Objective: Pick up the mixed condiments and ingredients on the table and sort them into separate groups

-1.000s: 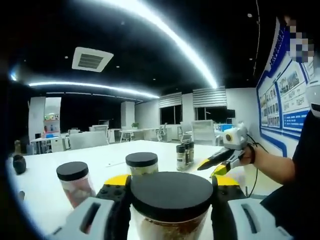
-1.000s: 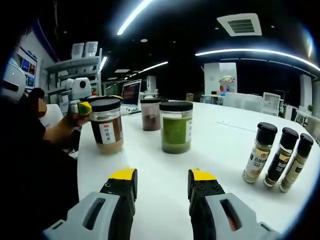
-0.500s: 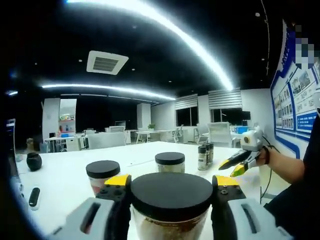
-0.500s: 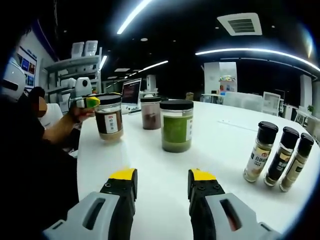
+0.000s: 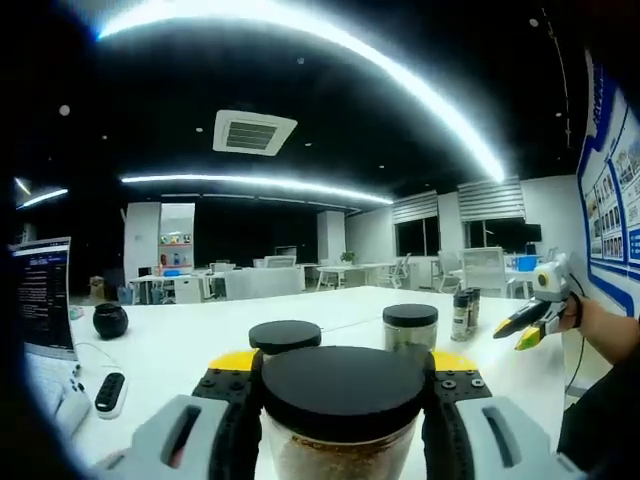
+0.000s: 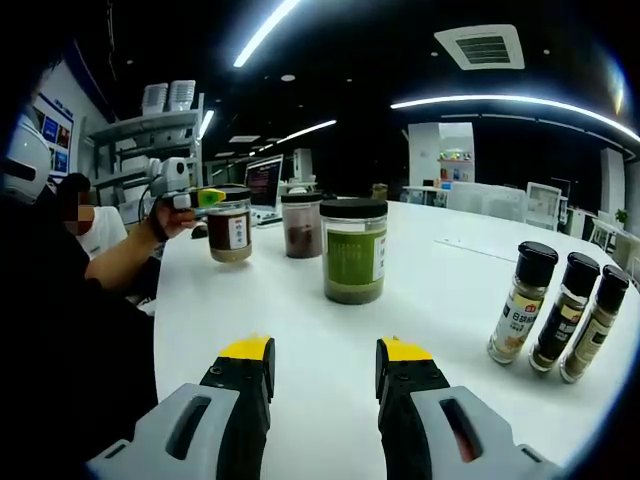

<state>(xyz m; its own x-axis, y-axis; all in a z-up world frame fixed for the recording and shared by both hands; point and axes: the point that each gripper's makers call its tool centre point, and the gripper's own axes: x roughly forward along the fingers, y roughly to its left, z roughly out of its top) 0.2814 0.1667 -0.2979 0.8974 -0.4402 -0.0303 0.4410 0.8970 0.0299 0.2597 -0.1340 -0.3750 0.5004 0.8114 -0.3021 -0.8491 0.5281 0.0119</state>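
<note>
Dark ceiling [image 5: 120, 90], light strips [image 5: 330, 40], white desks [image 5: 270, 285], shelving [image 6: 150, 140]

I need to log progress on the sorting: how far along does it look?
Looks done: three slim spice bottles stand grouped on the white table. In hand: the left tool is shut on a brown-filled jar, carried near the dark red jar. Left: the green jar stands apart from them, and the right tool is open, holding nothing.
</note>
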